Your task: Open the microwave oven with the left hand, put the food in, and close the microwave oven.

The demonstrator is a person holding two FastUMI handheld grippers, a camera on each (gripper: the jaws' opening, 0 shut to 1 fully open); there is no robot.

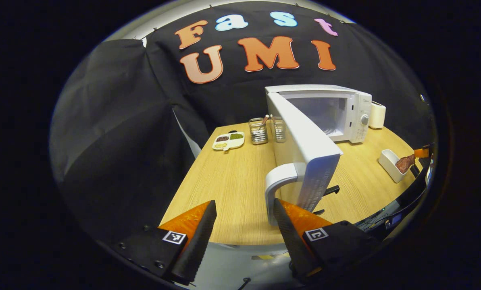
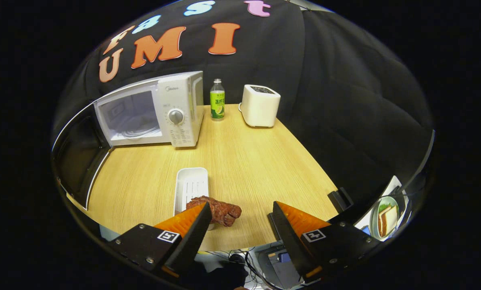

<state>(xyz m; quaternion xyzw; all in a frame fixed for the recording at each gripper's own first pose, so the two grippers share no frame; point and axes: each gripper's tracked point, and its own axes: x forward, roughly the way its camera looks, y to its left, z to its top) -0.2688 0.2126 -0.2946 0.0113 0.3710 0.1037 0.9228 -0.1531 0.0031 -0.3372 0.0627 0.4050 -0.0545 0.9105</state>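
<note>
Door-opening step looks done; food transfer comes next, judging by the layout. Microwave oven (image 2: pixel 151 112) standing at the back of the wooden table (image 2: pixel 240 161), at about 11 o'clock in the right gripper view, cavity exposed and bare. Microwave door (image 1: pixel 305 153) swung wide toward the camera in the left gripper view, its handle (image 1: pixel 278 181) just beyond the right finger of the left gripper (image 1: pixel 244 225). Left gripper's fingers spread apart, holding nothing; contact with the handle hard to judge, seemingly just beside it. Right gripper (image 2: pixel 238 229) likewise spread wide and empty, poised low at 6 o'clock over the near table edge. Piece of meat (image 2: pixel 216 210) lying half in, half over the near end of the white tray (image 2: pixel 192 185), right against the tip of the left finger, between the two fingers but nearer that one. Next move probably calls for centring the fingers around the meat, pinching gently, lifting clear of the tray, then carrying toward 11 o'clock into the cavity without clipping the open door. Elsewhere: green-labelled bottle (image 2: pixel 217 100) and toaster (image 2: pixel 259 105) at 12 o'clock, two glass jars (image 1: pixel 268 130) and a divided dish (image 1: pixel 229 141) left of the door.
</note>
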